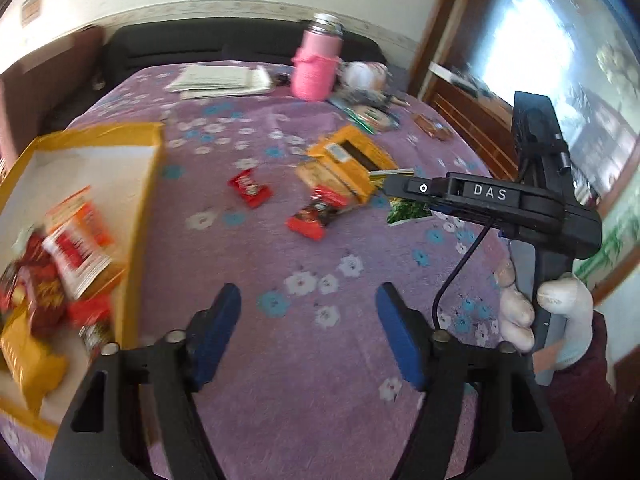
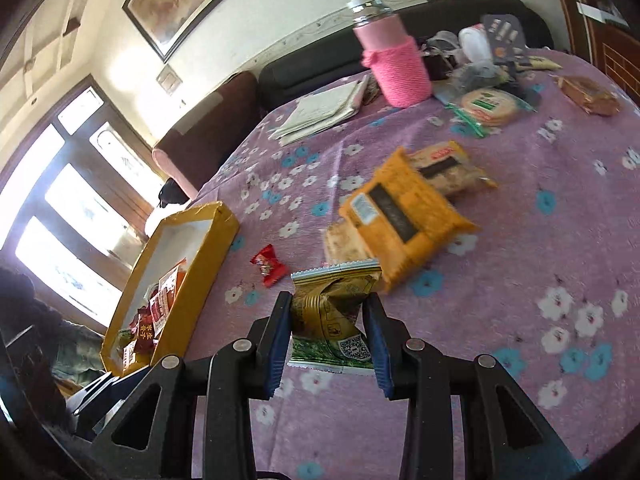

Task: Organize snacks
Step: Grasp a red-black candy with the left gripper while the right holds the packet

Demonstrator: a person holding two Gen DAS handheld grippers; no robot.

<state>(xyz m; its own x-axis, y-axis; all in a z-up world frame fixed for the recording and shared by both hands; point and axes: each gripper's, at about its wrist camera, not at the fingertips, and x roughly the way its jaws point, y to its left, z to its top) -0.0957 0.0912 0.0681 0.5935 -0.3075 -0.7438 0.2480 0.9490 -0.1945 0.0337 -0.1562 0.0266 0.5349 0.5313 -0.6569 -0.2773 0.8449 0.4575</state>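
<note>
My right gripper (image 2: 328, 310) is shut on a gold and green snack packet (image 2: 334, 312), crumpled between its blue pads just above the purple flowered cloth (image 2: 520, 240); the same gripper (image 1: 394, 184) shows at the right of the left wrist view with the packet (image 1: 408, 212) under it. My left gripper (image 1: 308, 300) is open and empty over bare cloth (image 1: 280, 360). A yellow box (image 1: 148, 184) (image 2: 208, 256) at the left holds several red, orange and yellow packets. On the cloth lie a small red packet (image 1: 250, 189) (image 2: 269, 265), a red-brown packet (image 1: 316, 216) and yellow-orange packs (image 1: 348, 164) (image 2: 404, 220).
A pink-sleeved bottle (image 1: 316, 62) (image 2: 396, 66) stands at the far side beside papers (image 1: 224, 80) (image 2: 320, 114). Round crackers (image 2: 486, 106) and a brown packet (image 2: 588, 94) lie far right among clutter. A gloved hand (image 1: 560, 312) holds the right gripper's handle.
</note>
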